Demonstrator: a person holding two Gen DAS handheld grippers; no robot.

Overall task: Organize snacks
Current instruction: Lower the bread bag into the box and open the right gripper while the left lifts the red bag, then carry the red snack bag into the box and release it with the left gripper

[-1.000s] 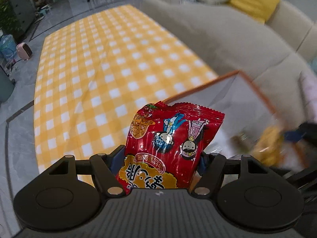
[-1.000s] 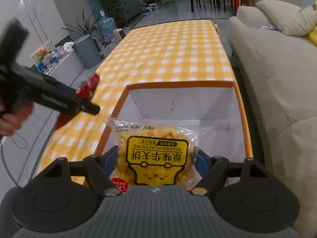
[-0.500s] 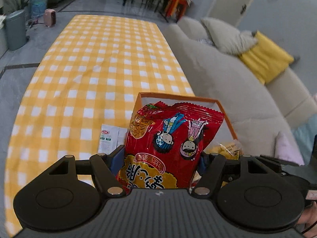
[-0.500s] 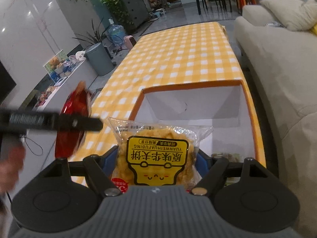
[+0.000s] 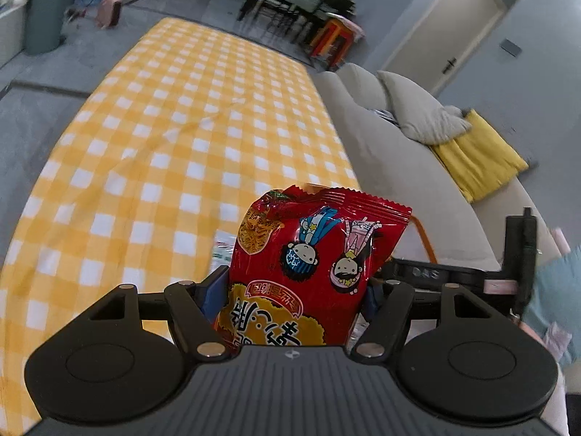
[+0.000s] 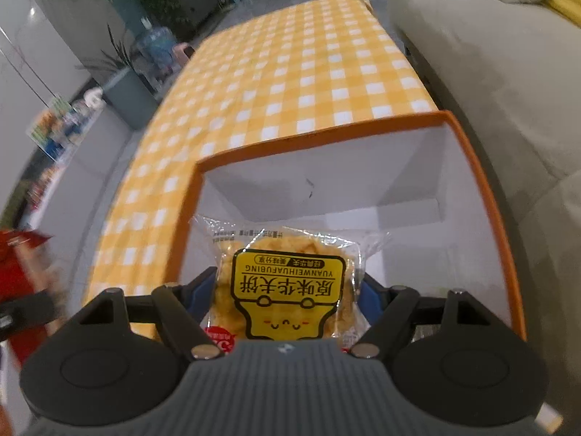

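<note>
My left gripper (image 5: 290, 290) is shut on a red snack bag (image 5: 308, 265) printed with cartoon figures, held above the yellow checked tablecloth (image 5: 174, 138). My right gripper (image 6: 287, 290) is shut on a clear packet with a yellow label (image 6: 288, 283), held over the near part of an orange-rimmed white box (image 6: 472, 167). The box's orange rim (image 5: 423, 234) shows just behind the red bag in the left wrist view. The red bag and left gripper appear blurred at the left edge of the right wrist view (image 6: 21, 283). The right gripper's body (image 5: 454, 274) shows to the right of the red bag.
A grey sofa (image 6: 490, 72) runs along the table's right side, with a grey pillow (image 5: 421, 112) and a yellow cushion (image 5: 475, 156). A small white packet (image 5: 222, 245) lies on the cloth left of the red bag. A bin (image 5: 45, 14), plants and chairs stand beyond the table.
The left gripper has turned and moved with the red bag, so the box is now mostly hidden behind it. The right gripper has moved lower and closer over the box with its packet.
</note>
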